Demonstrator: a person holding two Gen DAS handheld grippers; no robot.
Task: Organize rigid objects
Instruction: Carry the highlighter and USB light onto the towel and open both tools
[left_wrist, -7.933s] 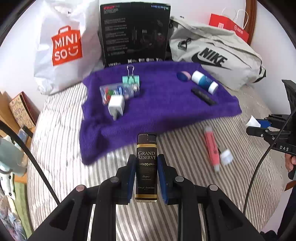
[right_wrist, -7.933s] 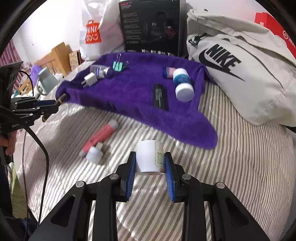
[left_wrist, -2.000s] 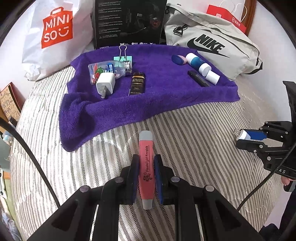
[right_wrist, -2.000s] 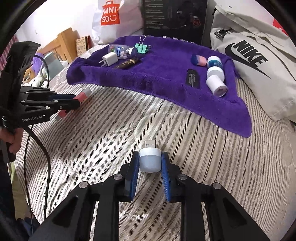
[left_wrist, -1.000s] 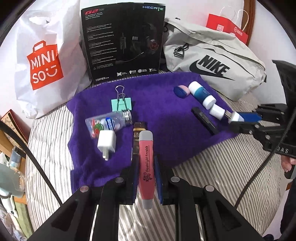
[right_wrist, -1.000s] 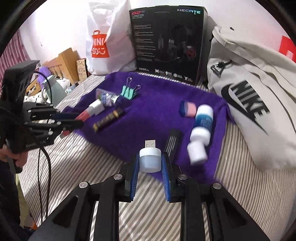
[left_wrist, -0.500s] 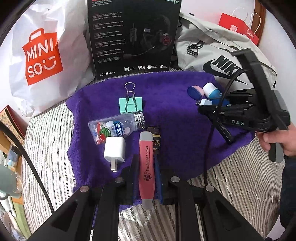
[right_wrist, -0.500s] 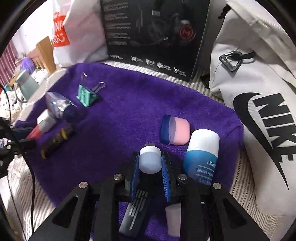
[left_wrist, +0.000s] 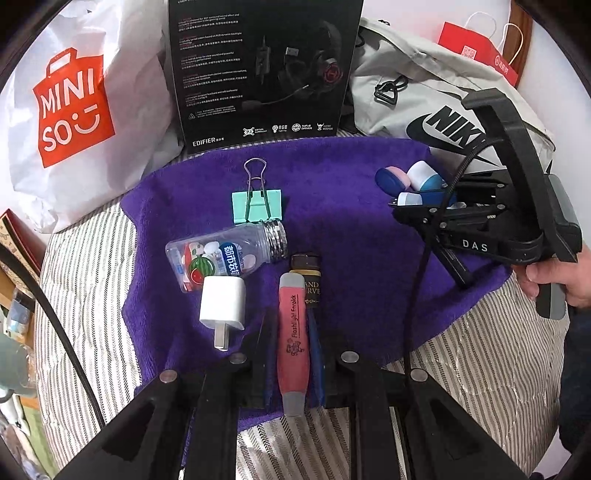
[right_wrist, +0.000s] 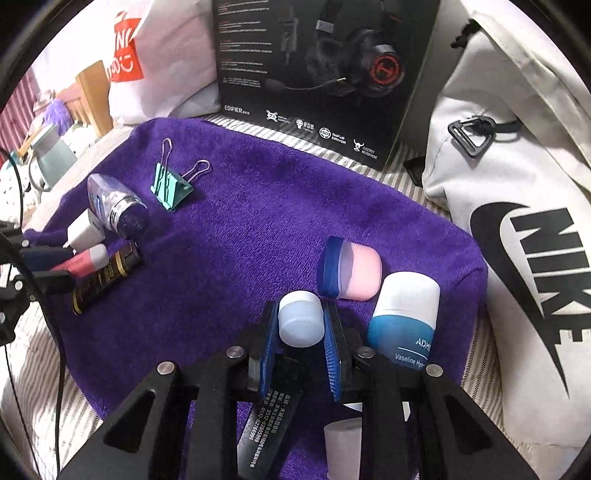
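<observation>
A purple towel (left_wrist: 351, 229) lies on the striped bed. My left gripper (left_wrist: 291, 317) is shut on a pink earpick pen (left_wrist: 293, 339), low over the towel's near edge. The pen lies beside a black-and-gold bar (left_wrist: 310, 273), with a white charger (left_wrist: 222, 304), a clear bottle (left_wrist: 225, 254) and a green binder clip (left_wrist: 256, 205) to its left. My right gripper (right_wrist: 301, 314) is shut on a white USB light (right_wrist: 300, 321). It hovers just left of a pink-and-blue jar (right_wrist: 351, 271) and a blue Vaseline jar (right_wrist: 402, 317). A black flat stick (right_wrist: 269, 421) and a white cylinder (right_wrist: 343, 443) lie under it.
Behind the towel stand a white Miniso bag (left_wrist: 70, 110), a black headset box (left_wrist: 258, 74) and a grey Nike bag (left_wrist: 424, 107) with a red paper bag (left_wrist: 480, 51) behind. Striped sheet (left_wrist: 461, 369) shows near the front. A hand (left_wrist: 569, 280) holds the right gripper.
Both grippers came forward and down over the towel. The pen now sits beside the black bar, and the USB light has closed in on the jars.
</observation>
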